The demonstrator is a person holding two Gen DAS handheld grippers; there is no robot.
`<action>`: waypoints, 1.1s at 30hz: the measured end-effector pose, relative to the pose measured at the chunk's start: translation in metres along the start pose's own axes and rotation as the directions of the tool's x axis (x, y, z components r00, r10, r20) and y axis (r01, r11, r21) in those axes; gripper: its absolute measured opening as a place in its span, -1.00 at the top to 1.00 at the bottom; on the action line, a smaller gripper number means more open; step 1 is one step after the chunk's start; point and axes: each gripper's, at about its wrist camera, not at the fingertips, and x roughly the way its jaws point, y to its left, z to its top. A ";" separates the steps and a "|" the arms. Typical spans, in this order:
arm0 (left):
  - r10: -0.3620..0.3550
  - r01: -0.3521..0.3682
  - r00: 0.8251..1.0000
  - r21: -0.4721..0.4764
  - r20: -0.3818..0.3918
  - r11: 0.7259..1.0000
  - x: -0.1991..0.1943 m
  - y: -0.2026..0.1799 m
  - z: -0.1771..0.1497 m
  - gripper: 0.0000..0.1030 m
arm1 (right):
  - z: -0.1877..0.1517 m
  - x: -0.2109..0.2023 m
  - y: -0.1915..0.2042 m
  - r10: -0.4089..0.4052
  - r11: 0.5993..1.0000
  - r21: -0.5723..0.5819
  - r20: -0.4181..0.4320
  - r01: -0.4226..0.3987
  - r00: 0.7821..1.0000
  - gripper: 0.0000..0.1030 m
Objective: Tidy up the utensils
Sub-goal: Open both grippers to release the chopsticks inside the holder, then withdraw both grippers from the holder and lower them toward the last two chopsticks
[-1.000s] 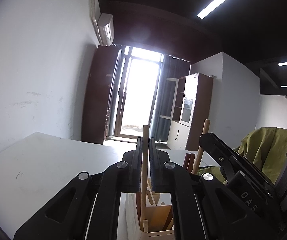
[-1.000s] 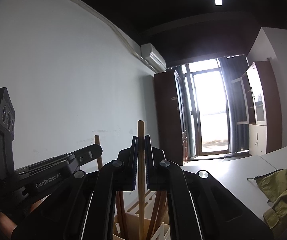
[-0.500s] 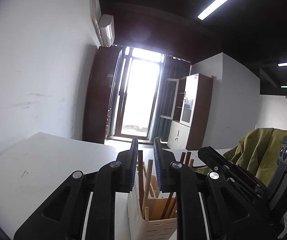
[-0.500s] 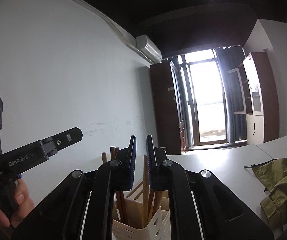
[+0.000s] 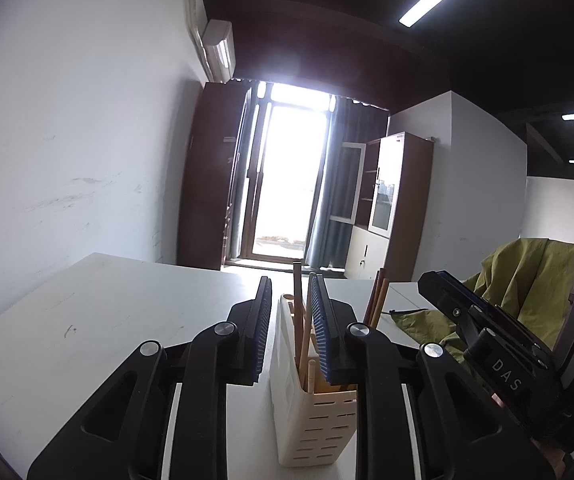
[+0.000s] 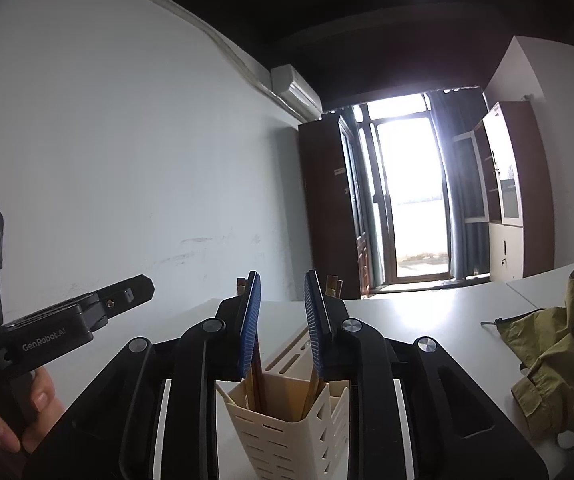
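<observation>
Chopsticks [image 5: 298, 312] are standing upright in the cream slotted utensil holder [image 5: 314, 408] on the white counter [image 5: 127, 304], directly ahead of both tongs. Left tongs [image 5: 290, 312] are opening; one wooden chopstick is showing in the gap between the blue pads, which are not pressing on it. Right tongs [image 6: 279, 312] are opening too, gap clear, gripping nothing, with dark and light chopsticks [image 6: 256, 380] leaning inside the holder [image 6: 287, 428] below. A hand [image 6: 7, 420] is gripping the left device's handle at the right view's left edge. Beyond, an olive jacket [image 5: 527, 280] is lying on the counter to the right; a bright glass door [image 5: 287, 184] is glaring at the far wall.
</observation>
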 end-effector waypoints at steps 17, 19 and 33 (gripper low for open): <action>0.040 -0.023 0.985 0.100 -0.171 0.995 -0.029 -0.016 -0.032 0.43 | -0.026 -0.014 0.022 -0.049 0.997 -0.064 -0.175 0.039 0.983 0.42; 0.053 -0.031 0.979 0.117 -0.196 0.993 -0.032 -0.014 -0.038 0.40 | -0.030 -0.016 0.023 -0.060 0.997 -0.069 -0.203 0.046 0.977 0.41; 0.068 -0.047 0.944 0.072 -0.323 0.996 -0.049 0.011 -0.078 0.31 | -0.084 -0.002 0.028 -0.068 0.997 -0.057 -0.462 0.047 0.884 0.11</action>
